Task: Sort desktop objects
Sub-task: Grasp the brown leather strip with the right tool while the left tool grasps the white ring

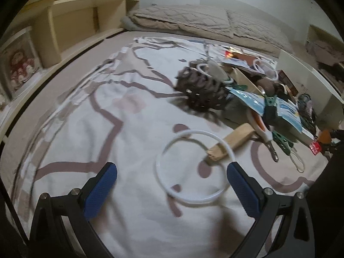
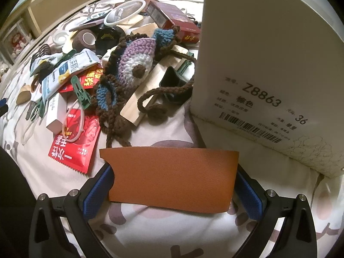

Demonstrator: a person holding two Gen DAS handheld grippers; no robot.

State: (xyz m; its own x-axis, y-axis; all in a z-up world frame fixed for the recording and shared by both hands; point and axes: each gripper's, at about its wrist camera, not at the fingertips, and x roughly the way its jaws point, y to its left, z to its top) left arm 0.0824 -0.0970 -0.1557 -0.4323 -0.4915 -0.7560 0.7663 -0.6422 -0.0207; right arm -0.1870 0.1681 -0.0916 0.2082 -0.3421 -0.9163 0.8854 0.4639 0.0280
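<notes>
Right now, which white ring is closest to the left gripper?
The big thin white ring lying alone on the sheet between its fingers; the other rings sit back in the pile.

Both cameras look forward, low and close over the bed sheet (image 1: 133,204). Both see the messy pile (image 2: 111,64).

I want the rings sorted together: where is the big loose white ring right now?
In the left wrist view, the white ring lies flat on the bedsheet, just ahead of the open left hand-held gripper, its far edge overlapping the wooden block.
</notes>
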